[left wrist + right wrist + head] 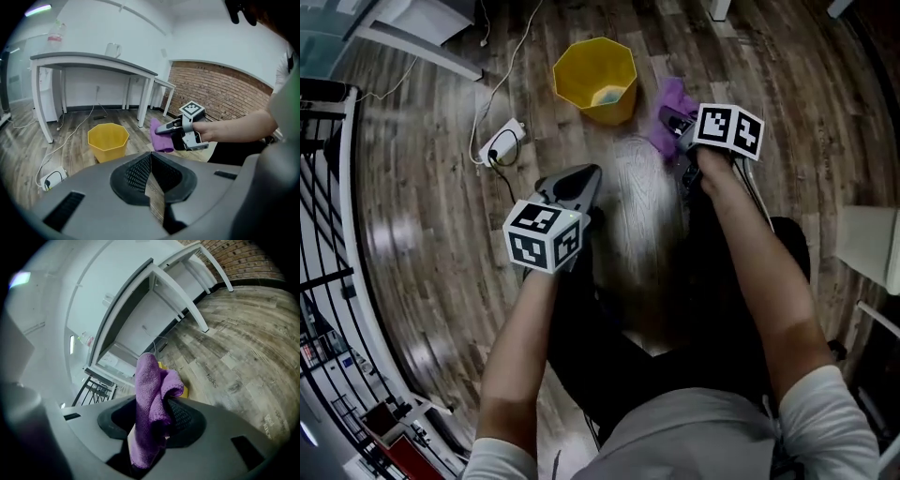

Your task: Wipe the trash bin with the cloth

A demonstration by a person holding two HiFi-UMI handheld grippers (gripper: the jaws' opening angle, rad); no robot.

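Your left claw (151,159) sits closest to the lens, jaws together with nothing between them. Your right claw (157,412) is clamped on the purple cloth (149,380), which is bunched between the pads with a folded lobe standing free past the tips.

Trash bin (595,73): yellow, faceted, upright on the wood floor (422,234), mouth open upward, ahead of both claws. The cloth hangs near its right side and does not touch it.

Handling, as judged: the bin appears to be thin-walled plastic and light. Expect it to skid or tip on the smooth boards under a sideways wipe. Steady it with your empty claw by pinching the top edge of one flat facet. The cloth is soft and limp and will fold rather than push, so press the free lobe flat to wipe and keep the clamp on the bunched part.

Not verified:
- A pale object lies at the bottom of the bin; its identity is unclear.
- The bin's far outer wall and underside are out of sight.
- In the right gripper view the cloth masks nearly all of the bin, leaving only a yellow sliver.

A white power adapter (502,142) and its cable lie on the floor left of the bin.
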